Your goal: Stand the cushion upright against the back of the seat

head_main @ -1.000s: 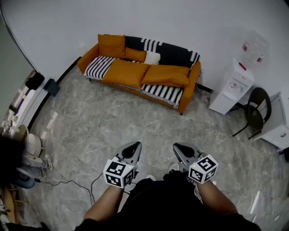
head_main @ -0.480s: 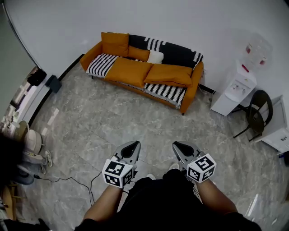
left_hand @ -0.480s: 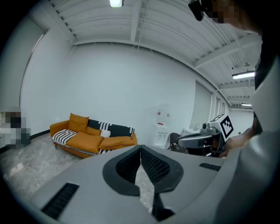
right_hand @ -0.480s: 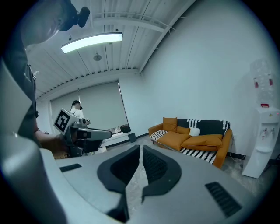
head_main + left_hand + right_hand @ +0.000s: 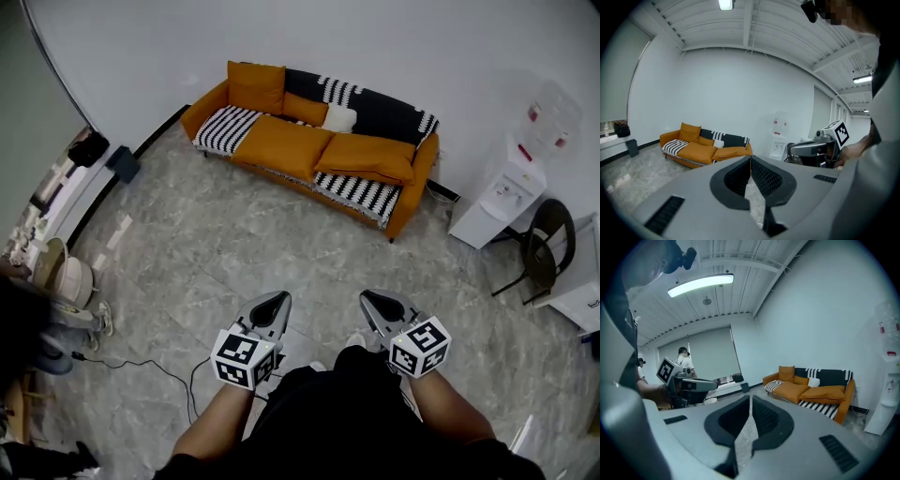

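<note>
Orange cushion point(image 5: 368, 157) lies flat on the sofa point(image 5: 208, 99) at upper centre, lengthwise along it, well ahead of the left gripper point(image 5: 277, 300) and right gripper point(image 5: 375, 300), whose fingers point(image 5: 764, 176) are pressed together, empty.

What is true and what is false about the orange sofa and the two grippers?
1. The sofa is orange. True.
2. The left gripper holds a cushion. False: its jaws are shut on nothing.
3. A big orange cushion lies flat on the seat. True.
4. The right gripper touches the sofa. False: it is far away, across the floor.
5. In the head view, a white water dispenser stands right of the sofa. True.
</note>
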`<state>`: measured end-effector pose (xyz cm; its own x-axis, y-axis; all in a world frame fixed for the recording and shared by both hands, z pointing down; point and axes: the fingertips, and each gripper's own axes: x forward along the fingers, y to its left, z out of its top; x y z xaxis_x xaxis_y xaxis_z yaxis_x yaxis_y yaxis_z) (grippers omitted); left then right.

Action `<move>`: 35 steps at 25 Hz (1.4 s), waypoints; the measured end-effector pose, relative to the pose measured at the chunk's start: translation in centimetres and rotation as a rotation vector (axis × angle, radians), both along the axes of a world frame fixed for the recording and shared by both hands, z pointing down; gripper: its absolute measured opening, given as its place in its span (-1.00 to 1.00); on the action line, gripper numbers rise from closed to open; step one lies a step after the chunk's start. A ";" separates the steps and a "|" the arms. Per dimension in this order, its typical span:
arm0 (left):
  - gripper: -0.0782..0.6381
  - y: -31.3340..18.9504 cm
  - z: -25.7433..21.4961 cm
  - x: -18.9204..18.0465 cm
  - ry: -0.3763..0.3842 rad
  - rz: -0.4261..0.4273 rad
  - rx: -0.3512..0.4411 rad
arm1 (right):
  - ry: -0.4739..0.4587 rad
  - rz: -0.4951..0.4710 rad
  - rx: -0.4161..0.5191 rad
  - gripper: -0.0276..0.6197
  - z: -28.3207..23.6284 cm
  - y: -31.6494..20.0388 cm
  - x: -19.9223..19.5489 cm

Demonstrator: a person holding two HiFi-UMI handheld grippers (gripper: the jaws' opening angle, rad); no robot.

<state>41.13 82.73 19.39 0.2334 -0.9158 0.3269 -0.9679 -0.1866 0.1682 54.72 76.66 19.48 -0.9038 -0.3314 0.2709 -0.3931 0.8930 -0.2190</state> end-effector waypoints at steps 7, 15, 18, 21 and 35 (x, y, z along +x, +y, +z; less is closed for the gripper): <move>-0.73 -1.4 1.3 -1.8 0.006 -0.019 -0.028 | -0.001 -0.006 -0.026 -0.79 0.9 -1.9 -1.6; -0.73 -5.0 1.8 -4.4 0.013 -0.050 -0.039 | -0.007 -0.012 -0.059 -0.79 2.3 -6.4 -4.0; -0.73 -7.0 1.9 -6.3 -0.005 -0.056 -0.049 | -0.030 -0.011 -0.049 -0.79 1.8 -9.0 -6.0; -0.73 -9.9 1.8 -8.2 0.003 -0.065 -0.049 | -0.049 -0.009 -0.031 -0.79 1.3 -11.7 -7.8; -0.73 -24.1 -0.9 -13.8 -0.053 -0.045 -0.029 | -0.084 -0.012 -0.013 -0.79 0.2 -25.9 -13.7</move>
